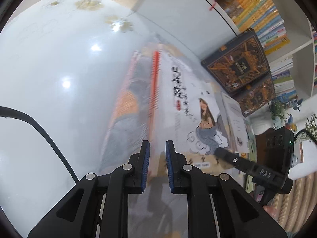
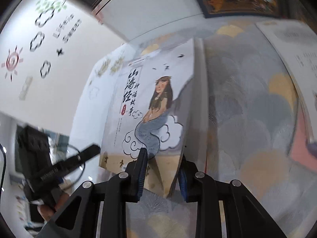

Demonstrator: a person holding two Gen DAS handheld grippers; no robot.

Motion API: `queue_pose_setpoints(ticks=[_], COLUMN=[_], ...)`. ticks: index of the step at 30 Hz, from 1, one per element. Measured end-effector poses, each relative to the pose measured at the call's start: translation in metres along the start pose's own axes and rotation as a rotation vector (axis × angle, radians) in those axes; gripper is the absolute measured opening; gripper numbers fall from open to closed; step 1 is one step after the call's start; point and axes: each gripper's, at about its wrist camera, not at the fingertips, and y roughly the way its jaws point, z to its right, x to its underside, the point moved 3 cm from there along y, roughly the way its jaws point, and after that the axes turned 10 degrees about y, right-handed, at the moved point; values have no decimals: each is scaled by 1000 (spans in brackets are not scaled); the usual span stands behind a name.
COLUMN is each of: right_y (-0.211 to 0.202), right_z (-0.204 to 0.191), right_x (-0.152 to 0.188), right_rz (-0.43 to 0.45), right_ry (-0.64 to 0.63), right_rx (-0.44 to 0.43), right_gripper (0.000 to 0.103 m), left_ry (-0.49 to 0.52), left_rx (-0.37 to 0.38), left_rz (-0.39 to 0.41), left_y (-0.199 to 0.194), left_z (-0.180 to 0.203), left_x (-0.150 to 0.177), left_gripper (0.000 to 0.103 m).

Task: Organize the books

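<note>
Above a white desk [image 1: 49,99], we carry a stack of books between both grippers.

We judge the step as mid-transfer: the left gripper [image 1: 157,150] has its jaws closed on the near edge of the stack's left side, the right gripper [image 2: 163,158] clamps the mermaid-cover book [image 2: 156,107] at its lower corner. Next we would need to set the stack down squarely, probably beside the dark ornate boxed volumes [image 1: 235,63], without books slipping. A patterned cloth [image 2: 247,109] lies beneath; crowded bookshelves [image 1: 263,13] line the room, and motion blur softens much of it.
</note>
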Motion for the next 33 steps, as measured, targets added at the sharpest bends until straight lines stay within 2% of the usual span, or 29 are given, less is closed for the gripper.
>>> queue_pose_setpoints(ticks=[4, 6, 9, 10, 12, 13, 15, 18, 23, 26, 29, 31, 33], right_y=[-13, -25, -41, -49, -65, -75, -96, -125, -168, -201, -220, -227, -228], right_z=[16, 25, 42, 50, 65, 74, 92, 116, 147, 163, 167, 179, 189], right_x=[12, 24, 41, 49, 60, 66, 74, 75, 55, 27, -5, -29, -51], right_rz=[-12, -23, -31, -30, -16, -8, 12, 49, 124, 200, 259, 281, 286], right_ry=[76, 107, 142, 160, 188, 204, 229, 257, 267, 221, 177, 175, 192], right_rx=[-36, -57, -48, -49, -44, -37, -19, -15, -4, 34, 91, 135, 122], right_gripper=[28, 28, 36, 37, 39, 42, 53, 55, 56, 56, 56, 55, 53], left_ry=[-14, -2, 65, 90, 153, 175, 212, 244, 328, 350, 315, 270, 234], left_rx=[-24, -11, 3, 7, 9, 10, 15, 53, 62, 44, 35, 32, 25], left_rz=[-6, -14, -43, -55, -81, -89, -97, -106, -108, -96, -103, -114, -117], left_y=[-13, -17, -15, -12, -4, 0, 8, 21, 47, 69, 97, 117, 132], left_z=[-2, 7, 35, 46, 72, 83, 106, 143, 209, 243, 264, 265, 263], left_x=[15, 21, 25, 26, 27, 27, 28, 31, 32, 24, 11, 4, -1], left_gripper=[14, 14, 17, 27, 38, 51, 68, 70, 70, 70, 70, 70, 70])
